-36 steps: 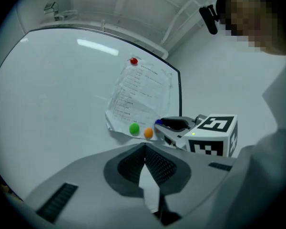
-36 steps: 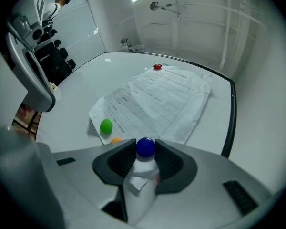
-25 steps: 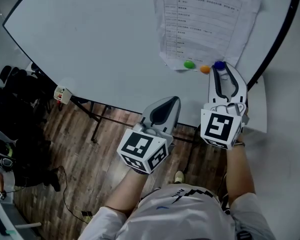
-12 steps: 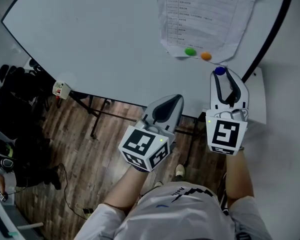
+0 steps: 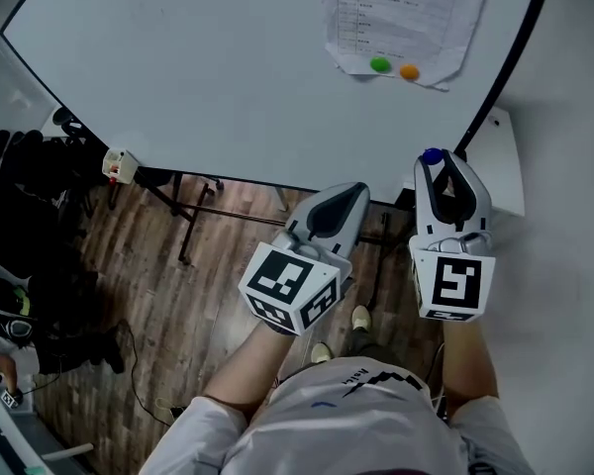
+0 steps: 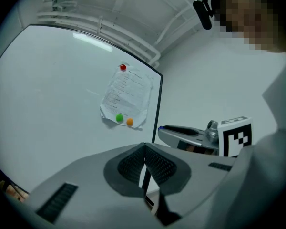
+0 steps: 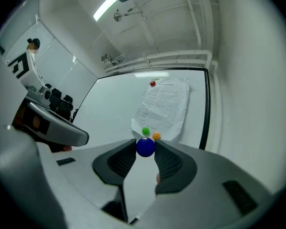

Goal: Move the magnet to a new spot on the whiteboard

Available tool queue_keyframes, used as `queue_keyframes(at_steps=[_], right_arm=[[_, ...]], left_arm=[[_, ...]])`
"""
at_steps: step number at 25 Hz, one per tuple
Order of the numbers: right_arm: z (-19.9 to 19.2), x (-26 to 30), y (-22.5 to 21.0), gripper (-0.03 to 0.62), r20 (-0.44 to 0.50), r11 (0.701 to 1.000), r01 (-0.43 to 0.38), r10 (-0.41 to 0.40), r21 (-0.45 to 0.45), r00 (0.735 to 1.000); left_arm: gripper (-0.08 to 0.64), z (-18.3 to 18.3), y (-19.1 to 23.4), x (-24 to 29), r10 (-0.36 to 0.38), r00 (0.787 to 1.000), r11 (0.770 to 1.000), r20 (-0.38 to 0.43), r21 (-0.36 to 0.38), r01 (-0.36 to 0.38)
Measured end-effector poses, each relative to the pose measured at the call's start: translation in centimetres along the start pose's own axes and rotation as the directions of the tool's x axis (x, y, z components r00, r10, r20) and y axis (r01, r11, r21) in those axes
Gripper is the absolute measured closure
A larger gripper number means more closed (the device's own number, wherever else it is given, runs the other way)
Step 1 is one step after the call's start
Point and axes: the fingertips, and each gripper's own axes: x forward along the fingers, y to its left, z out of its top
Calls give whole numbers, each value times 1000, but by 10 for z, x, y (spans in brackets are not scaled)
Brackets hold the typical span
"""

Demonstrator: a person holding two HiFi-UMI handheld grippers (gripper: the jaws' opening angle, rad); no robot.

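The right gripper (image 5: 433, 160) pinches the blue magnet (image 7: 145, 147) between its jaw tips, held clear of the whiteboard (image 5: 198, 77) just beside its lower right corner. The left gripper (image 5: 339, 194) is pressed together on nothing. The carry seems under way; next the magnet needs setting flat on bare board.

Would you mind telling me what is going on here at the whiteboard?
A person holds a tool in each hand. The right tool is shut on a blue magnet, held off the whiteboard near its lower right corner. The left tool is shut and empty. A green magnet and an orange magnet sit on the paper sheet on the board.
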Motion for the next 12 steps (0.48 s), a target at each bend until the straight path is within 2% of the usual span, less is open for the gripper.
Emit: queue_keyframes(at_steps=[12], right_arm=[[6, -62, 31, 465, -36, 1000, 17, -17, 24, 999]], left_arm=[[551, -3, -33, -43, -52, 999, 999, 8, 13, 52]])
